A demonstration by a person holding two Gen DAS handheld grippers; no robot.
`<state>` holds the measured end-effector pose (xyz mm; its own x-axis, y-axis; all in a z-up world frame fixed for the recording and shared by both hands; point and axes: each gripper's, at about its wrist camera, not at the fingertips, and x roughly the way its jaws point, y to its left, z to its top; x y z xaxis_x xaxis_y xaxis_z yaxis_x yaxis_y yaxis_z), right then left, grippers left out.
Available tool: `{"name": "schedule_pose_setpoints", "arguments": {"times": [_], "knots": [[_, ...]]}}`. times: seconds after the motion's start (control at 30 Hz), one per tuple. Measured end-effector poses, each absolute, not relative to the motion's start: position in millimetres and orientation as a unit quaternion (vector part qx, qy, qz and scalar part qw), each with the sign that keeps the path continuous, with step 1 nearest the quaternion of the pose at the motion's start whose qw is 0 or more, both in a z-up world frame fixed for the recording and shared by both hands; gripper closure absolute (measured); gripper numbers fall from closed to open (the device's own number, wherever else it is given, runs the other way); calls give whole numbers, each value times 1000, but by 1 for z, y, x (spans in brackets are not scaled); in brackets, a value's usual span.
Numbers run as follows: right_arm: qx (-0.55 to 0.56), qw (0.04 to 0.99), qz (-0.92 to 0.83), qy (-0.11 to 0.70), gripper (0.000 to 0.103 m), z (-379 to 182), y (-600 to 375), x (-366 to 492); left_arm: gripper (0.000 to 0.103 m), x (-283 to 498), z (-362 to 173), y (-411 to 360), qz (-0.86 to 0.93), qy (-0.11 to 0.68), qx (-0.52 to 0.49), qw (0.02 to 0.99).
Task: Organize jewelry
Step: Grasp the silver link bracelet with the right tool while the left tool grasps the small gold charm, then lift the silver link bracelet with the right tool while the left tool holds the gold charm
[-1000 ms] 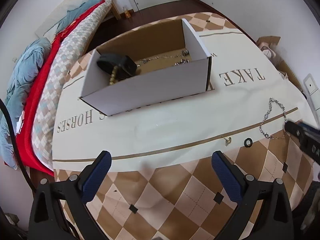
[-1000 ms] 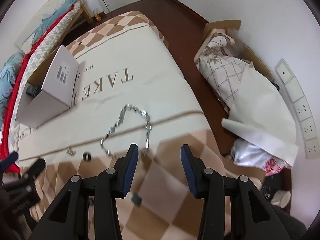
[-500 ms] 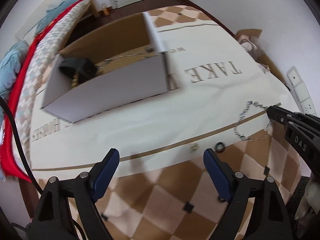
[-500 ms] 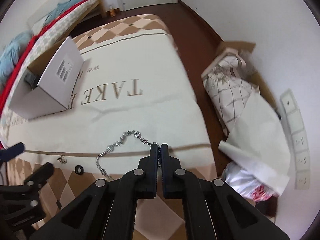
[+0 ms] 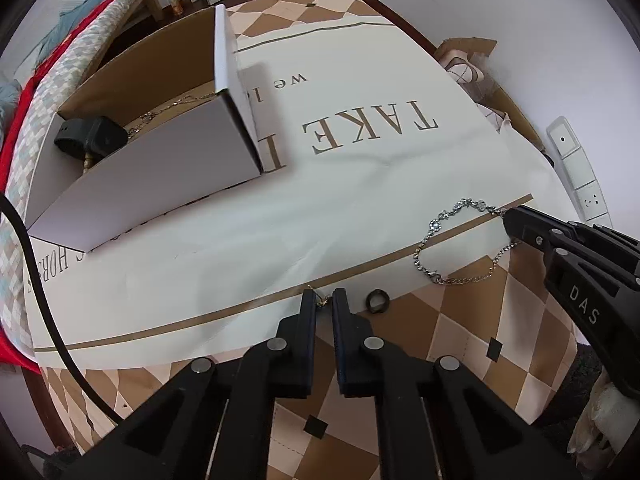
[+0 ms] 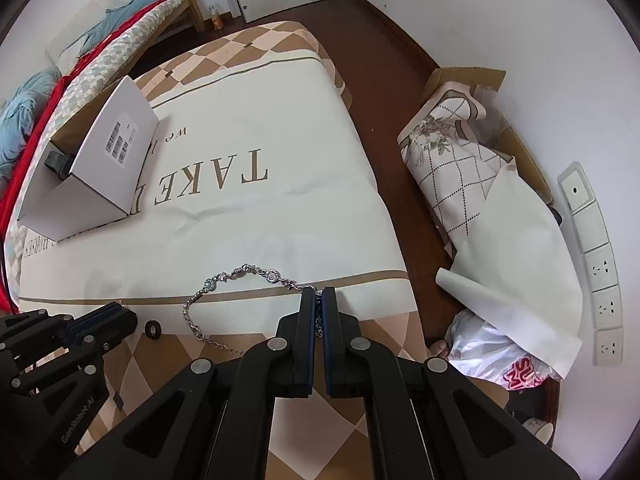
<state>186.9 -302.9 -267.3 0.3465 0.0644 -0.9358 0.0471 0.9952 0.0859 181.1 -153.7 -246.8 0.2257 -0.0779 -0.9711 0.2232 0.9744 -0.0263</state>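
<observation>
Both should lift straight up & slow, then carry to the white box (image 5: 168,184) upper left. Left gripper (image 5: 323,301), bottom centre, jaws nearly shut, pinching a tiny gold earring (image 5: 322,301). Right gripper (image 6: 318,300) clamped on the silver bracelet (image 6: 224,280), rest lying on the cloth. Black ring (image 5: 377,301) loose just right of the left tips.

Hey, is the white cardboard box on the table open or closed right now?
Open. The white cardboard box has no lid over it, and its brown inside shows a black item and thin chains.
</observation>
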Motion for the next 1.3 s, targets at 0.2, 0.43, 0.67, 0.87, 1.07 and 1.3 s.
{"name": "schedule_pose_setpoints", "arguments": {"times": [0.2, 0.43, 0.67, 0.87, 1.07, 1.3], "knots": [[46, 802, 10, 596, 100, -267, -303, 194, 98, 188, -248, -150, -102, 640, 54, 759], [24, 746, 46, 664, 100, -267, -292, 186, 98, 183, -247, -125, -95, 681, 50, 725], [16, 709, 73, 701, 100, -270, -278, 158, 98, 161, -247, -103, -85, 690, 47, 717], [4, 697, 81, 712, 100, -270, -271, 137, 98, 143, -247, -92, -83, 694, 38, 715], [-21, 693, 70, 717, 100, -269, -263, 136, 98, 134, -248, -88, -83, 697, 22, 712], [-37, 691, 67, 718, 100, -268, -259, 137, 98, 134, -245, -83, -84, 693, 17, 716]]}}
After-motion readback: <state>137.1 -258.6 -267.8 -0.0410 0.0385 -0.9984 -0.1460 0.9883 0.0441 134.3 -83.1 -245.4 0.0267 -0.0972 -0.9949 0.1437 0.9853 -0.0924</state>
